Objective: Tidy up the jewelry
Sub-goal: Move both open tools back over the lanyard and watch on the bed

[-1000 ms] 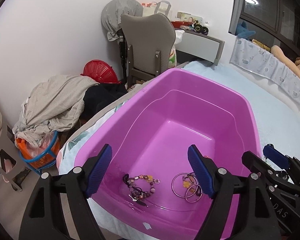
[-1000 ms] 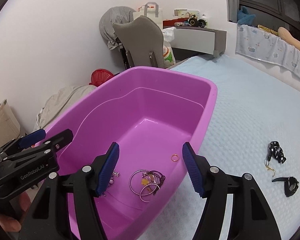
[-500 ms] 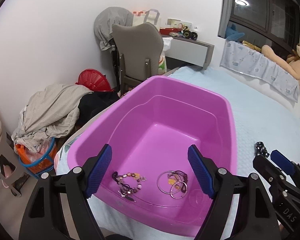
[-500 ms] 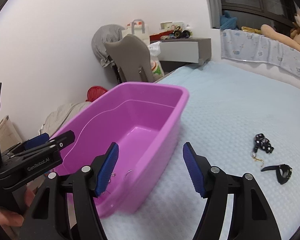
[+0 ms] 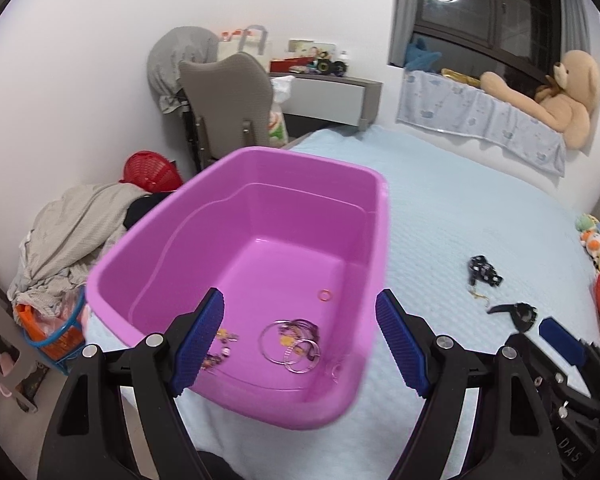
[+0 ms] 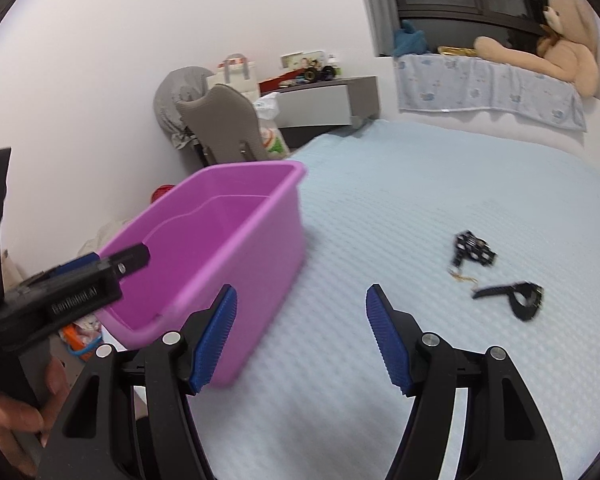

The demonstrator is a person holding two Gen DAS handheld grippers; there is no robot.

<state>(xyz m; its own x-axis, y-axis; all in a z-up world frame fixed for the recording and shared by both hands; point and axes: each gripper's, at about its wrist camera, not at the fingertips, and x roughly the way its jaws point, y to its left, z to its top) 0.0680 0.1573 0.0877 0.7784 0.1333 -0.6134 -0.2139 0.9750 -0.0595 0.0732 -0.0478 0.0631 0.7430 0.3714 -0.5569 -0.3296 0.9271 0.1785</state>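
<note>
Swung off the purple tub (image 5: 260, 216) within the last second, both wrist views: a moment ago centred over its floor, now panned toward the open bedspread (image 6: 420, 184) to the tub's right. Left gripper (image 5: 300, 340) with fingers spread wide and nothing between them, framing the tub's near corner. Right gripper (image 6: 300, 332) likewise spread and empty, hanging over bare bedspread just right of the tub's long wall, well short of the loose pieces. Already lying inside the tub, near its front wall: silver hoops (image 5: 290, 344), a beaded strand (image 5: 220, 354) partly hidden behind the left finger, a small orange ring (image 5: 325, 294). Not yet gathered, on the bedspread well to the tub's right: a black beaded piece (image 6: 470, 250) with a small gold clasp beside it, and a black strap-like piece (image 6: 518, 298) just in front of it. Probably a drop finished and a reach for those two black items starting, most likely by the right gripper; jaws already wide enough for either.
</note>
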